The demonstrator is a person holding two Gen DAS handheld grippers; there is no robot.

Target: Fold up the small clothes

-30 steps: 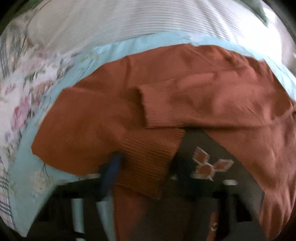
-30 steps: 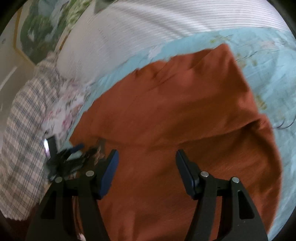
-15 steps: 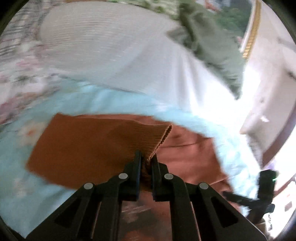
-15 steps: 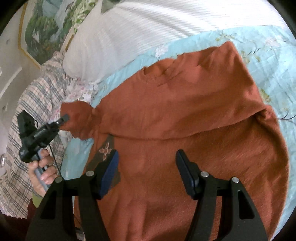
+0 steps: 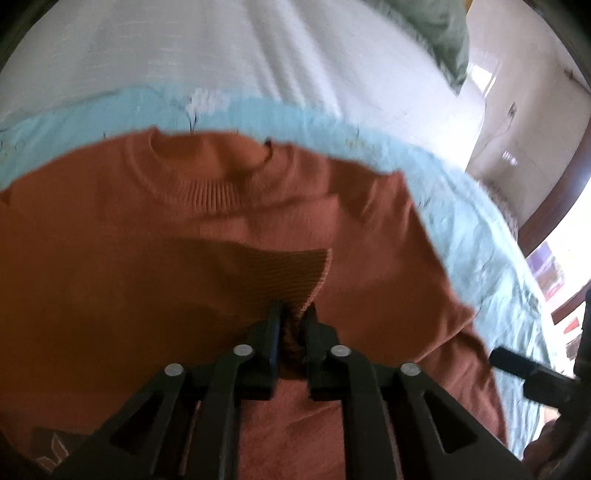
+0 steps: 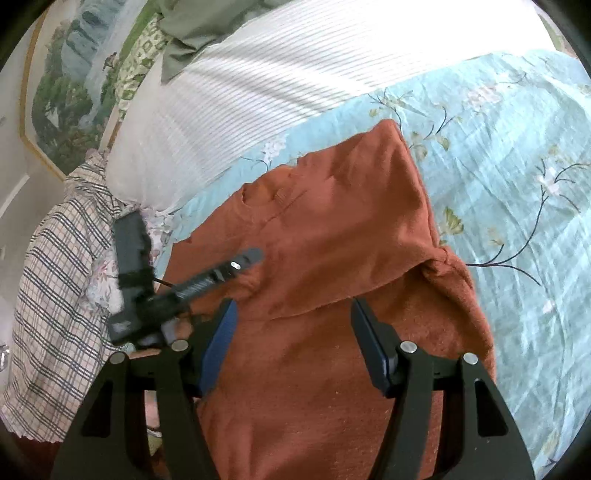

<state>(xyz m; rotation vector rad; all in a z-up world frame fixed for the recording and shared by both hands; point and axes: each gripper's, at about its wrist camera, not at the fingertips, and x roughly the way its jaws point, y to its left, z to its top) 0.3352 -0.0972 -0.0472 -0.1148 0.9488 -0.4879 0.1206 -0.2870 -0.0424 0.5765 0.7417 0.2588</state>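
Note:
A rust-orange knit sweater lies on a light blue floral bedsheet, collar toward the pillows. My left gripper is shut on the sweater's ribbed sleeve cuff and holds it over the sweater's chest, below the collar. It also shows in the right wrist view, coming in from the left over the sweater. My right gripper is open and empty, hovering over the sweater's lower body; the right sleeve is folded in beside it.
A white striped pillow lies behind the sweater, with a green cloth above it. A plaid cloth and a flowered cloth lie at the left. The bed edge and floor show in the left wrist view.
My left gripper closed on the sleeve cuff, lifted it out to the left, then carried it back across over the sweater's chest. My right gripper stayed open above the lower body.

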